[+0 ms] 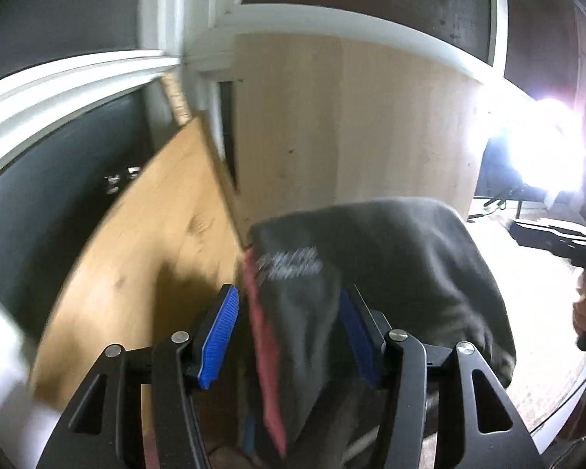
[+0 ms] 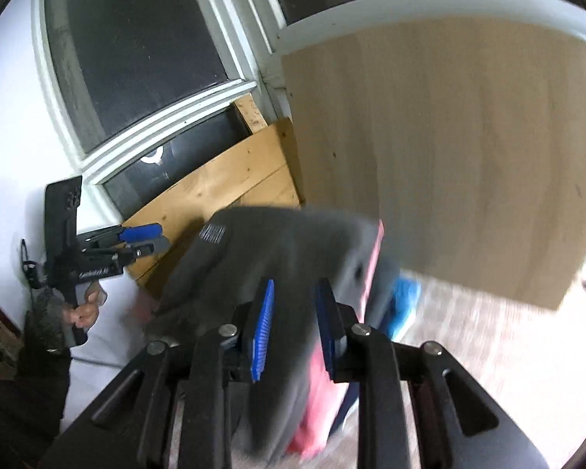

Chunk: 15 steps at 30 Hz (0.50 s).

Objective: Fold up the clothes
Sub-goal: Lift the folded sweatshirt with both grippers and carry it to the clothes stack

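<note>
The jaws of the left gripper (image 1: 289, 301) stand released: one blue ribbed pad is clear of the cloth, and the dark grey fabric garment (image 1: 390, 258) only hangs through the gap and drapes over the other pad. The jaws of the right gripper (image 2: 293, 293) stand much narrower, with the same garment (image 2: 261, 242) bunched between both pads, so I judge that they are grasping it, though blur softens the contact.

The garment is off any surface, slung in the air between the two grippers, and it sags away from each camera. A white printed mark (image 1: 289, 264) shows on its outer face and a pink-red layer (image 1: 261, 351) runs along one edge; whether that is a lining or a second piece I cannot tell. Holding it at two spread points would likely let it hang open, so an edge can be found before a fold.

Behind it, a yellow pine board (image 1: 136, 254) leans beside a pale wooden panel (image 1: 351, 117). No basket, box or drawer shows. Something light blue (image 2: 404, 297) lies low behind the cloth, too blurred to name.
</note>
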### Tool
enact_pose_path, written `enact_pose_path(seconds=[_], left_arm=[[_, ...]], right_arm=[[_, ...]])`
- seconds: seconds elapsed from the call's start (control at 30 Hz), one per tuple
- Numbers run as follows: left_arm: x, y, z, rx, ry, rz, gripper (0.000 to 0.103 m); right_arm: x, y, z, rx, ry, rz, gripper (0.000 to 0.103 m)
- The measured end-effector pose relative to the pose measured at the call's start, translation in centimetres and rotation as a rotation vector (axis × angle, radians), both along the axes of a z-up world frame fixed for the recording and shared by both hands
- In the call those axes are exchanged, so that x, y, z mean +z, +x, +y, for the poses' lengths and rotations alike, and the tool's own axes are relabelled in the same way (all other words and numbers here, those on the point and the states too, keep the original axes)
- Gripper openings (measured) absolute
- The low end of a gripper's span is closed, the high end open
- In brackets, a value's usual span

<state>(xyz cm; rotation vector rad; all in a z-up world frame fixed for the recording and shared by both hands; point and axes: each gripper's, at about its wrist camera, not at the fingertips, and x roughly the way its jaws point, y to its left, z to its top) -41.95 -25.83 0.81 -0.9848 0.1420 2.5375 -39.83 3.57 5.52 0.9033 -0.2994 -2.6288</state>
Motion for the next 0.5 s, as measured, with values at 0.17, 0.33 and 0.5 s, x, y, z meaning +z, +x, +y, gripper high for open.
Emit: enact_pose_path(seconds=[0.17, 0.33, 0.5], left_arm=[[-3.7, -5.9, 2.3, 0.022, -0.08, -0.088, 0.055], [-6.0, -7.8, 1.1, 0.028, 0.006, -0.154, 0.058], [-3.6, -4.9, -0.2, 0.063, -0.039, -0.088, 0.054]], right_arm=[[-2.8, -8.9, -1.3, -0.005, 0.034, -0.08, 0.022], [-6.9, -12.3, -0.5, -0.008, 0.056, -0.159, 0.021], [-4.2, -10.3, 0.0, -0.029, 0.048, -0.123, 0.022]])
